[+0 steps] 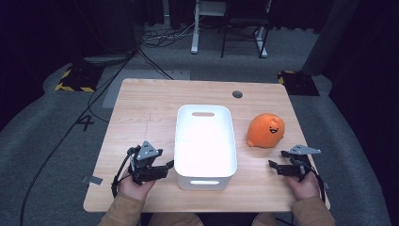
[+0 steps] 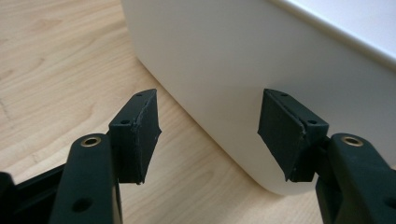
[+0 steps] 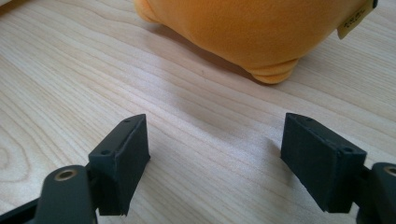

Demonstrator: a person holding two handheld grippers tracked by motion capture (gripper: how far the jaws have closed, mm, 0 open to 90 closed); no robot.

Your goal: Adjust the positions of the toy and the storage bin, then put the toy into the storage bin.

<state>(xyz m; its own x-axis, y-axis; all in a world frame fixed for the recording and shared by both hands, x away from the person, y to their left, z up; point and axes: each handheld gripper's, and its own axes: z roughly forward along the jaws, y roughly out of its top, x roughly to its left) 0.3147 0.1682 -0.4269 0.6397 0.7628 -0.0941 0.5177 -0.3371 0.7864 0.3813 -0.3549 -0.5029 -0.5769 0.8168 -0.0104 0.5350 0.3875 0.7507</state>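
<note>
Orange plush toy (image 1: pixel 266 130) on counter (image 1: pixel 141 108), right of white bin (image 1: pixel 205 141).
Likely soft, light, compressible; best pinched across its rounded body. Right gripper (image 1: pixel 282 165) near it, jaws apart, empty; left gripper (image 1: pixel 164 165) beside the bin wall, jaws apart. Right gripper view adds a sewn tag (image 3: pixel 355 21); high view gives the toy's face.

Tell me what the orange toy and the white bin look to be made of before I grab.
Orange toy: soft plush, apparently; matte fuzzy fabric, stitched seams and a sewn-in tag in the right gripper view. White bin: likely rigid moulded plastic; smooth, faintly glossy walls, rounded corners, cut-out handles.
</note>
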